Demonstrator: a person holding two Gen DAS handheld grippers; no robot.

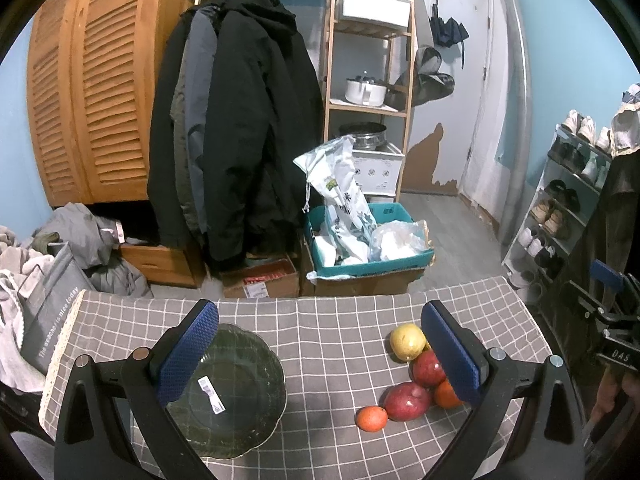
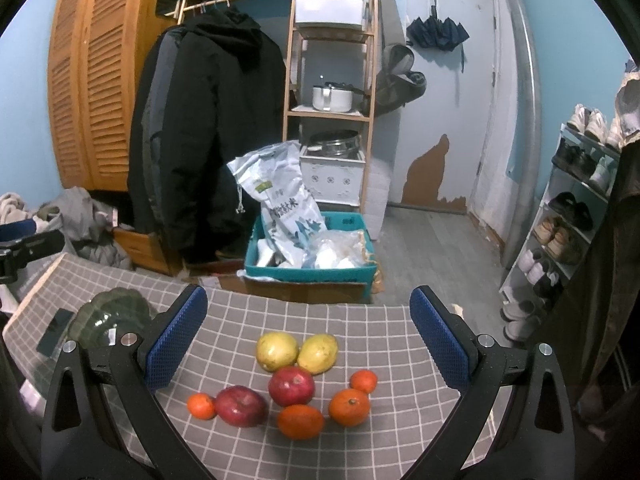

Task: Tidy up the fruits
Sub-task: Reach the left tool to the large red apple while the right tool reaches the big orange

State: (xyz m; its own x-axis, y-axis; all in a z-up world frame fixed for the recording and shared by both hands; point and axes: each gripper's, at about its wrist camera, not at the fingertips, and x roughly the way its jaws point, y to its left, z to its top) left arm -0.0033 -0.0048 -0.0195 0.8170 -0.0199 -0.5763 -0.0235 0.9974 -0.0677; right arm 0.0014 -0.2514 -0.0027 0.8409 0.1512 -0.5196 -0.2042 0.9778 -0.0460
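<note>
Fruits (image 2: pixel 296 388) cluster near table's (image 2: pixel 360 320) right edge; plate (image 1: pixel 236 392) left; your left gripper (image 1: pixel 320 356) and right gripper (image 2: pixel 308 340) gape empty.

Grey checked tablecloth (image 2: pixel 328 320) covering the table. Black hooded jacket (image 1: pixel 256 120) hanging from a rail beside an orange louvred wooden wardrobe (image 1: pixel 92 92). Pale wooden shelf unit (image 1: pixel 368 80) carrying a white lidded pot (image 1: pixel 365 90) and a white plastic bin (image 1: pixel 374 6). Teal plastic crate (image 2: pixel 312 268) sitting on a cardboard box, holding a tall printed white sack (image 2: pixel 280 204). Folded dark blue umbrella (image 2: pixel 438 34) hanging on the pale wall. White shoe rack (image 2: pixel 568 216) standing at right, bearing shoes. Crumpled grey clothes (image 1: pixel 92 236) lying at left.
</note>
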